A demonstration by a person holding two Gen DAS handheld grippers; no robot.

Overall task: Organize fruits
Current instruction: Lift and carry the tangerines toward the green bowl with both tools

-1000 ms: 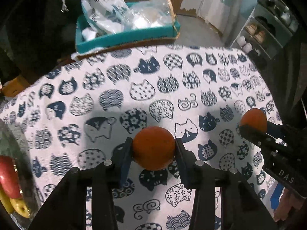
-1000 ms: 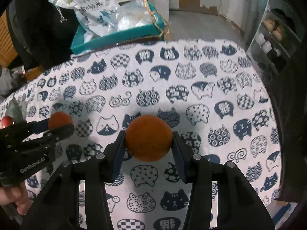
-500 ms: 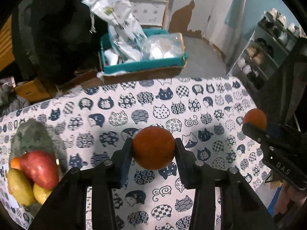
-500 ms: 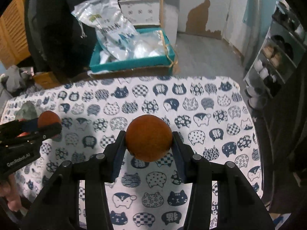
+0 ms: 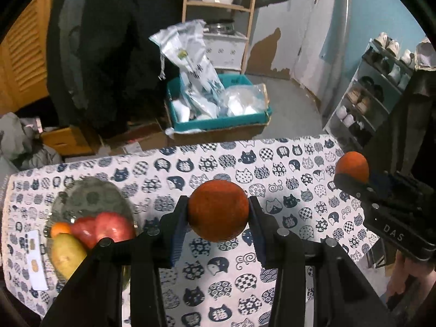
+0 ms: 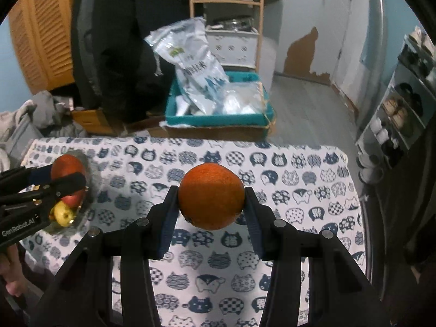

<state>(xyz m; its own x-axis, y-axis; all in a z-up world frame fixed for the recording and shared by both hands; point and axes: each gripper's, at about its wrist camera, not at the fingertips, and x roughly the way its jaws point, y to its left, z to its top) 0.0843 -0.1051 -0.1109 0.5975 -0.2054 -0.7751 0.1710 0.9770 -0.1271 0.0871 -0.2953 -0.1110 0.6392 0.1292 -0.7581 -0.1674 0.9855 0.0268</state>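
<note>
Each claw grips 1 orange: left claw [image 5: 218, 212], right claw [image 6: 211, 200].

I see one round orange fruit [image 5: 218, 210] at frame centre, lifted off the cloth; a second round orange [image 6: 211, 196] likewise. Lower left: glass bowl [image 5: 90, 193] with red apples [image 5: 107, 227], yellow pear [image 5: 66, 253], small tangerine [image 5: 60, 228].
</note>
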